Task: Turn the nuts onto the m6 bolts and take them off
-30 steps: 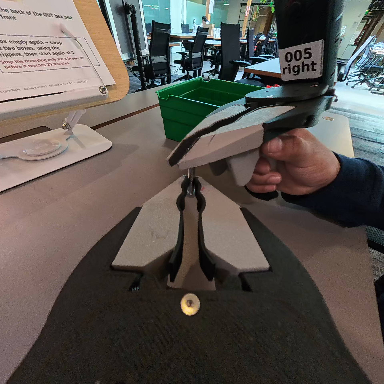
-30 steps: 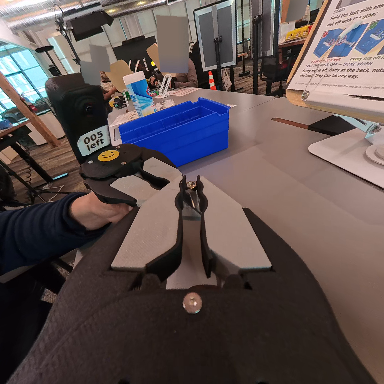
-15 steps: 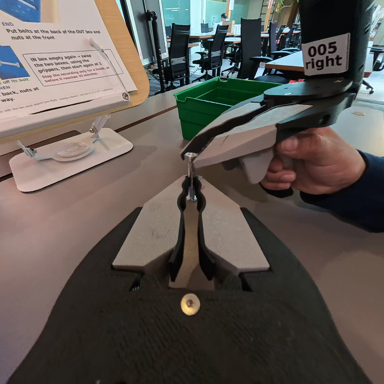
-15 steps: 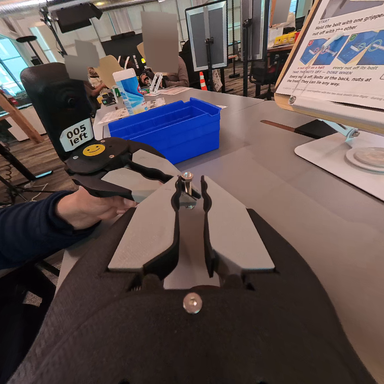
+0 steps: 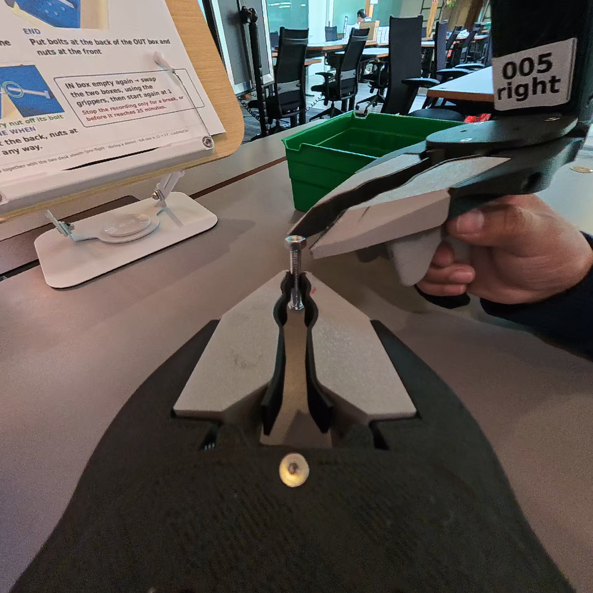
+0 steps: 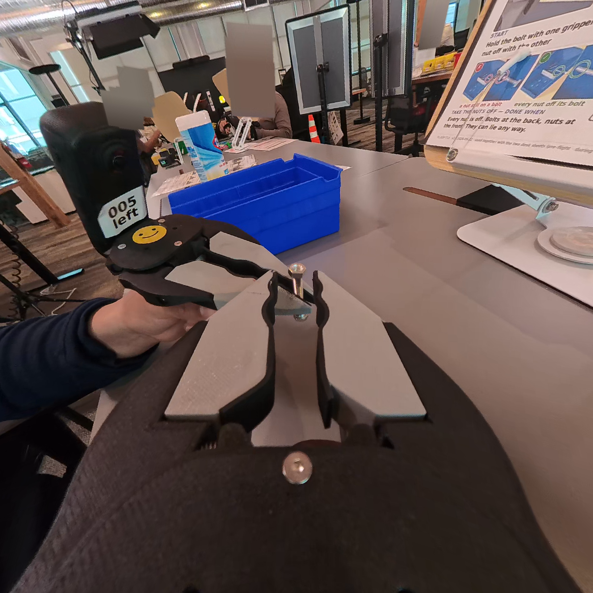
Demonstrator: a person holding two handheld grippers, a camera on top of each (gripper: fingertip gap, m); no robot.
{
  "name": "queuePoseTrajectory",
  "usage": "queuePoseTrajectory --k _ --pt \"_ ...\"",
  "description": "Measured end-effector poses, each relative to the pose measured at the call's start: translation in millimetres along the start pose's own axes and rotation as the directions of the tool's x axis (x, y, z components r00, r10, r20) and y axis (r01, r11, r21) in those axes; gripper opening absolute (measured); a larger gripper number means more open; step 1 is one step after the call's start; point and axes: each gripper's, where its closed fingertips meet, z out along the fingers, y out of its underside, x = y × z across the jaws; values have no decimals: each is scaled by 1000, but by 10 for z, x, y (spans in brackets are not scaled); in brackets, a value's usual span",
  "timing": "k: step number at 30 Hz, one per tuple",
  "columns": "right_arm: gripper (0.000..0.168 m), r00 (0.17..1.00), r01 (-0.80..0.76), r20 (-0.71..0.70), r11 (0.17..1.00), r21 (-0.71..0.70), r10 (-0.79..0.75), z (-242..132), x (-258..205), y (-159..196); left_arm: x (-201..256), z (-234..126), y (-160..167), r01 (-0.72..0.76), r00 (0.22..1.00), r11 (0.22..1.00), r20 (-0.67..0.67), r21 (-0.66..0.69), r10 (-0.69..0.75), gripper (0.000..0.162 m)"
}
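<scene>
1. The left gripper point(image 5: 295, 290) has its fingers clenched on the threaded shank of an M6 bolt point(image 5: 295, 263), which stands upright with the hex head on top and a nut point(image 5: 296, 305) on the threads just below the fingertips (seen from the right wrist view the nut point(image 6: 300, 317) peeks out under the left gripper's lower finger).
2. The right gripper point(image 6: 294, 296) is released, with a clear gap between its two fingers, and the bolt point(image 6: 297, 279) sits in that gap without either finger touching it, as far as I can tell.
3. In the left wrist view the right gripper point(image 5: 305, 239) comes in from the right with its tips level with the bolt head, held by a hand point(image 5: 513, 250) in a dark blue sleeve.
4. The left gripper point(image 6: 305, 300) shows up in the right wrist view too, coming in from the left with a yellow smiley sticker point(image 6: 149, 233) on top.
5. A green bin point(image 5: 324, 160) sits on the grey desk point(image 5: 128, 321) behind the right gripper, and a blue bin point(image 6: 272, 205) sits beyond the left gripper (can't see any contents in either from these angles).
6. An instruction sheet on a wooden board point(image 5: 205, 80) stands on a white stand point(image 5: 128, 237) at the back of the desk.
</scene>
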Motion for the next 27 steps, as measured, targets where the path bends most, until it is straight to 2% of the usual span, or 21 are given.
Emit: queuePoseTrajectory --k 11,17,19,27 --pt "6 1000 16 5 1000 -20 -16 70 -39 55 160 42 7 -29 998 1000 -59 -4 28 3" --pt "6 989 -94 118 996 5 93 41 -130 3 250 77 89 53 987 998 -153 -44 -59 4" --pt "6 990 -102 99 995 23 99 11 -84 -36 200 98 152 71 988 995 -132 -74 -81 3" --pt "6 990 137 -37 991 9 -137 -149 -154 -183 122 84 88 37 996 999 -85 -25 -39 3"
